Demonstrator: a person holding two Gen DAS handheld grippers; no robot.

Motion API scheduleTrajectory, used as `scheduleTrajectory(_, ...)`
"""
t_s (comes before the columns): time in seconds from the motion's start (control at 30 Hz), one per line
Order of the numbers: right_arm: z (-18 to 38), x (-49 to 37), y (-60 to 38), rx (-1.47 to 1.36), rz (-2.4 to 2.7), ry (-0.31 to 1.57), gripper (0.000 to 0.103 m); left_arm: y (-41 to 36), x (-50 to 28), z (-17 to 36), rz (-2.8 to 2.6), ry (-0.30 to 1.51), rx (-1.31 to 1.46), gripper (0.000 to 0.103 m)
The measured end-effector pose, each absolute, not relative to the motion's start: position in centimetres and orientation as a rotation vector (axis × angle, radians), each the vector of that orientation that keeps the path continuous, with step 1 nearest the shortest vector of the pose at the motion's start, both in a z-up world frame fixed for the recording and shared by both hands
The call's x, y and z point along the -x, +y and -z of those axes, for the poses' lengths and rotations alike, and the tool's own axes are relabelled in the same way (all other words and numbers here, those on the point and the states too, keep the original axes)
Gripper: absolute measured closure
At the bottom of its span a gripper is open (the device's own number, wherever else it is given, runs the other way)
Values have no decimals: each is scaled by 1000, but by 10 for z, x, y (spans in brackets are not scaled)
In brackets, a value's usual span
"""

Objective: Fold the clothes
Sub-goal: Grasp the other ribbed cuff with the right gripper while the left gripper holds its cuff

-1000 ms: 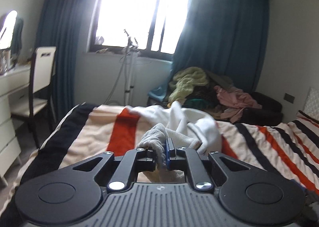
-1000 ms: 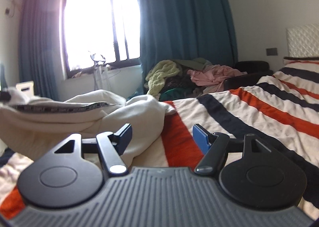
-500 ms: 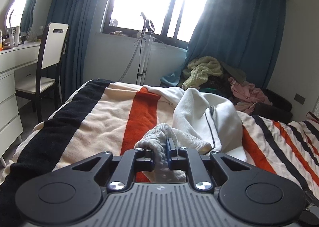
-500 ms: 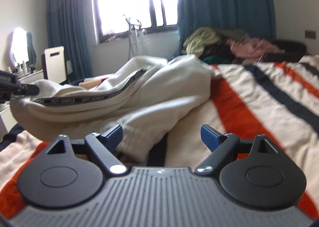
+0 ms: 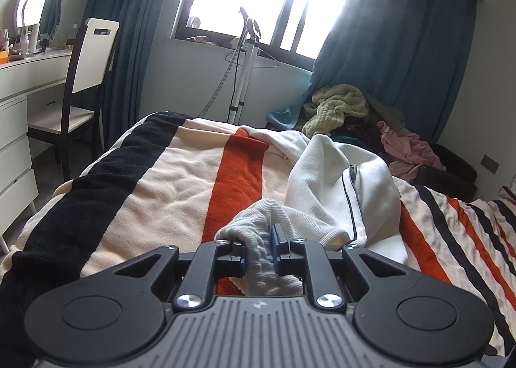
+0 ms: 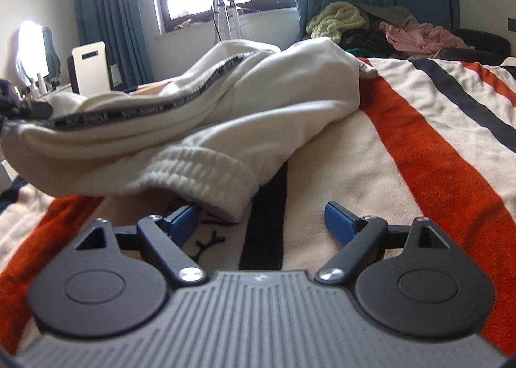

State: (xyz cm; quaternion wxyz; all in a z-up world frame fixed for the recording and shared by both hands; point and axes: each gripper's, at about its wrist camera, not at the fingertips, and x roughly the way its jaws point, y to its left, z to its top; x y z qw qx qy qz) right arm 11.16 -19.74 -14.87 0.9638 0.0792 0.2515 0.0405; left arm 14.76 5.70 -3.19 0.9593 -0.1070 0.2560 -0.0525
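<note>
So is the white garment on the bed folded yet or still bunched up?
Still bunched. The white garment lies in a rumpled heap on the striped blanket, one ribbed cuff pinched in the left gripper, the other loose.

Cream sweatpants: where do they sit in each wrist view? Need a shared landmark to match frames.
Left wrist: cream sweatpants lie centre to right of centre on the striped blanket, their ribbed end clamped in the left gripper.
Right wrist: sweatpants fill the left and centre, a ribbed cuff just ahead of the open right gripper.
Shared landmark: yellow-green garment on the pile beneath the curtain.
</note>
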Motion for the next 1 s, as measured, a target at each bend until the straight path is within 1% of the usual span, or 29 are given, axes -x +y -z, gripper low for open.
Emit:
scheduleTrajectory(0.23, 152, -115, -211, -235, -33, 510, 17, 56, -145, 32, 98, 514, 229, 87)
scheduleTrajectory(0.5, 139, -107, -214, -233, 5, 414, 17, 60, -146, 32, 113, 517, 265, 87)
scheduleTrajectory(0.63, 139, -119, -209, -242, -7, 420, 17, 65, -146, 32, 126, 523, 311, 88)
scheduleTrajectory(0.67, 141, -126, -206, -233, -18, 443, 20, 65, -146, 32, 128, 525, 318, 88)
scheduleTrajectory(0.7, 144, -132, -203, -222, -29, 464, 28, 66, -146, 32, 131, 526, 326, 88)
scheduleTrajectory(0.73, 146, -135, -199, -206, -39, 472, 29, 67, -146, 32, 132, 524, 330, 88)
scheduleTrajectory(0.77, 148, -139, -196, -188, -48, 481, 35, 67, -146, 32, 133, 522, 334, 88)
scheduleTrajectory(0.8, 149, -141, -193, -164, -46, 487, 63, 67, -146, 32, 134, 520, 339, 88)
scheduleTrajectory(0.83, 148, -143, -191, -136, -18, 492, 87, 68, -147, 33, 136, 519, 348, 88)
scheduleTrajectory(0.87, 144, -143, -191, -130, 5, 494, 90, 68, -147, 33, 137, 516, 358, 88)
scheduleTrajectory(1.0, 113, -123, -197, -94, 51, 362, 92, 67, -145, 32, 159, 502, 386, 88)
